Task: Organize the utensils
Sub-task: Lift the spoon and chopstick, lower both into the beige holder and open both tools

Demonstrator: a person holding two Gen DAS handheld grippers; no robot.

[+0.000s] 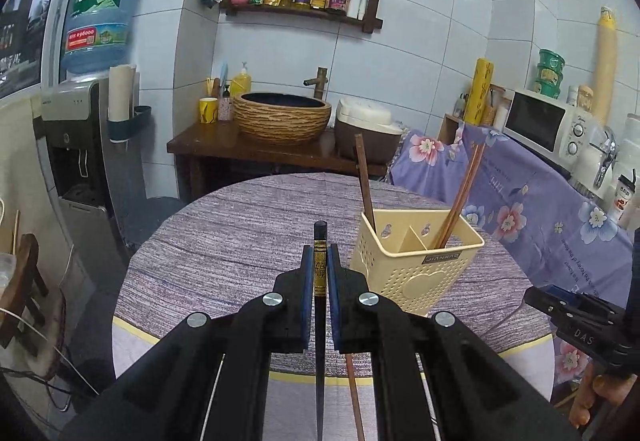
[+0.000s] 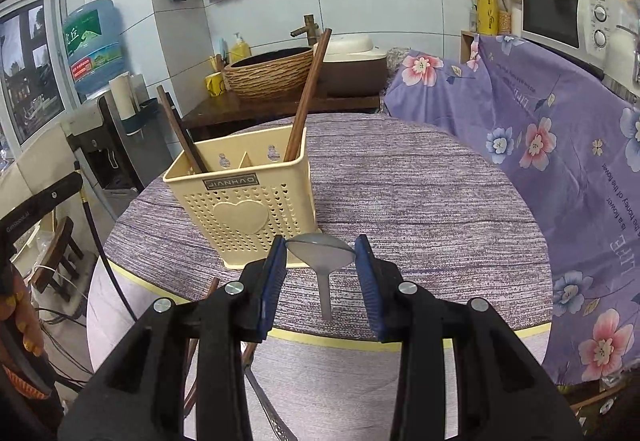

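The left tool (image 1: 320, 265) is squeezed tight on a black chopstick (image 1: 320, 237) with gold rings. The stick points up, and its long end hangs down below the pads. It is held near the top, so it could swing or slip out if the hand shakes. Just to the right stands the yellow holder (image 1: 416, 269) on the round counter (image 1: 224, 241). One brown chopstick (image 1: 365, 185) leans in its left part, and two more brown chopsticks (image 1: 460, 197) lean in its right part. If the black stick comes down crooked, it could hit the rim or the wall in the middle and knock the light holder over. A brown stick (image 1: 354, 393) also shows under the left tool; it may get bumped.

Further right, the right tool (image 2: 320, 253) is open wide, with its blue pads (image 2: 370, 281) on each side of a gray spoon (image 2: 322, 253). The spoon lies on the counter just in front of the holder. The bowl of the spoon is round and smooth, so the pads might slide off when they close, and the spoon could skid toward the edge.
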